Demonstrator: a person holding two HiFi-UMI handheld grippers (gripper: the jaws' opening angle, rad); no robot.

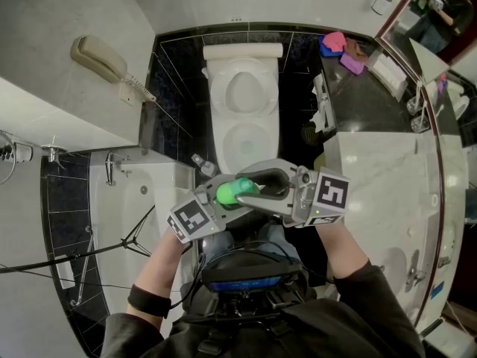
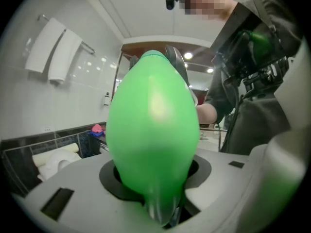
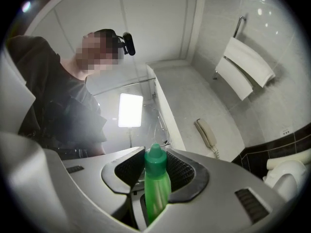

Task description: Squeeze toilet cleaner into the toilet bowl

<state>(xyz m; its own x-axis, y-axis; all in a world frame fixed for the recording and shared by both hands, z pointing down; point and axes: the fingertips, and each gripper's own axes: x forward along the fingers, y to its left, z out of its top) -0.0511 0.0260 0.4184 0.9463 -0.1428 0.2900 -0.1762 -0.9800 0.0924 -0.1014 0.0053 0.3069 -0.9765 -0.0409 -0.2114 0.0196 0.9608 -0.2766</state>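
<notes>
Green bottle (image 2: 153,130) out of focus

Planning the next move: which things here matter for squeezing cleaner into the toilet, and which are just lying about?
For the job: bottle, toilet.
Lying about: phone, pink cloth, towels, tub.
</notes>
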